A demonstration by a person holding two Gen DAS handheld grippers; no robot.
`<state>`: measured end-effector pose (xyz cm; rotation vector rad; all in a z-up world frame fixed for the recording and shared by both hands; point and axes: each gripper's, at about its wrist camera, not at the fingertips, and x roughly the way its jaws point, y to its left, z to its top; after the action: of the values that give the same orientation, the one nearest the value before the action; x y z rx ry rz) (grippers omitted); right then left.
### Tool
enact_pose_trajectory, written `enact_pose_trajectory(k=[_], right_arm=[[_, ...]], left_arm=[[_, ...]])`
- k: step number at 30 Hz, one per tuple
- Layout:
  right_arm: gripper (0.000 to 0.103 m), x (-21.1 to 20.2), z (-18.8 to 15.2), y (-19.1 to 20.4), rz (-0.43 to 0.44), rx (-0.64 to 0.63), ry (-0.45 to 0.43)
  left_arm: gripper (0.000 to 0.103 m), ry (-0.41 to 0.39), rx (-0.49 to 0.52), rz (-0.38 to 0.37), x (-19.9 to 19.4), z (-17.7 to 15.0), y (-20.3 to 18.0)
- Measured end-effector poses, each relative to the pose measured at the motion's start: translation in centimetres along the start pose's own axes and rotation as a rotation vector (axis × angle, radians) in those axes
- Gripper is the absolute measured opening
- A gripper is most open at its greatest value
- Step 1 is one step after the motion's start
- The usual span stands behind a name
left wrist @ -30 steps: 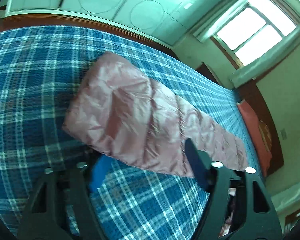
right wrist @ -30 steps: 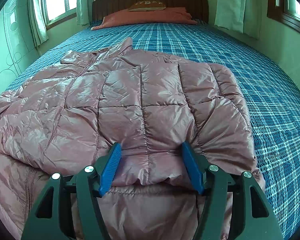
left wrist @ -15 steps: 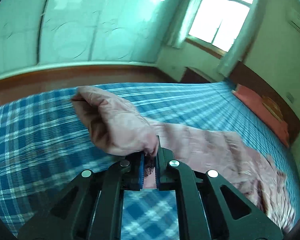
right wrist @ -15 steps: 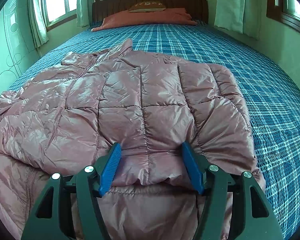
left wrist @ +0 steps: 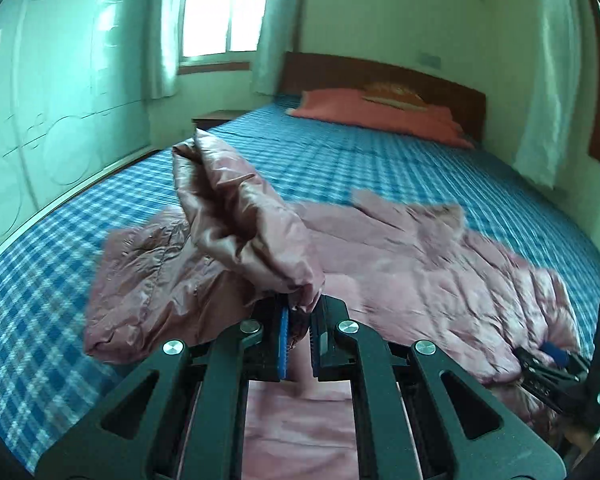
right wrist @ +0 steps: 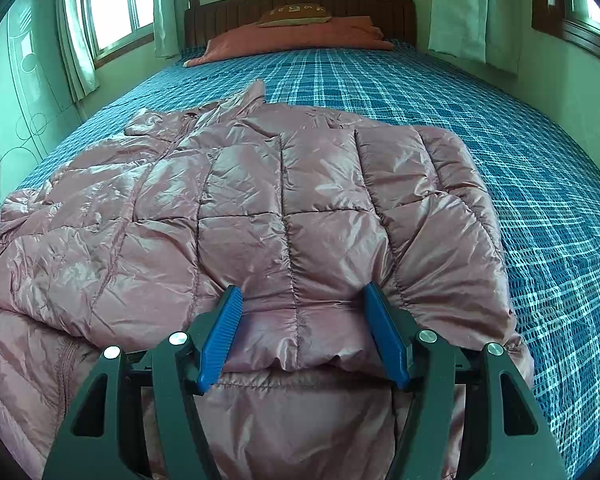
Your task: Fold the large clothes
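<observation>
Lying spread across the bed [right wrist: 480,92], a pink quilted jacket [right wrist: 260,200] covers the near half of the blue checked bedspread, its collar toward the headboard [right wrist: 300,8] and its hem at the foot edge. Left hand-held gripper [left wrist: 300,320]: pads pinched tight on the cuff of a sleeve [left wrist: 244,216], which is lifted off the bed and stands up in a crumpled fold above the jacket's body, over the side of the bed nearest the wardrobe wall. Right hand-held gripper [right wrist: 304,328]: jaws set wide apart, blue pads [right wrist: 222,332] resting on a folded-over panel of the jacket near the foot edge; padding lies between the pads but they do not visibly squeeze it. From the left wrist view the right hand-held gripper shows at the lower right edge, against the jacket's hem. An orange pillow [right wrist: 292,38] with a brown cushion [right wrist: 296,14] on it lies along the head edge. Curtained windows on both sides.
</observation>
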<state>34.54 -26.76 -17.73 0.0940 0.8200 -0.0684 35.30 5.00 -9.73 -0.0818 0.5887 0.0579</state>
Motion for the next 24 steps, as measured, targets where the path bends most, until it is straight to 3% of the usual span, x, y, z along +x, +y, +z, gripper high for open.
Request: enact_pose_trajectory(k=[9,11,16,20,24], right_arm=[[0.065,-0.3,0.0,-0.4,0.032,0.018,-0.001],[0.066,-0.3,0.0,-0.5,0.042,0.026,-0.002],[0.066,-0.5,0.1,-0.6,0.054,0.039,0.002],[0.066,-0.9,0.1,-0.6,0.05,0.037,0.009],[0.066,-2.0,-0.2,-0.2,0.039,0.037,0.015]], left_arm=[[0.008,0.115,0.169,-0.068,1.3,-4.8,-10.5],[0.011,0.115,0.189,-0.076,1.1,-5.0,-11.3],[0.037,0.089,0.211,-0.094,-0.4,-4.9,-12.4],[0.048,0.083,0.211,-0.097,-2.0,-4.8,-11.9],[0.052,0.073,0.198,-0.098,-3.6,-4.7,-10.4]])
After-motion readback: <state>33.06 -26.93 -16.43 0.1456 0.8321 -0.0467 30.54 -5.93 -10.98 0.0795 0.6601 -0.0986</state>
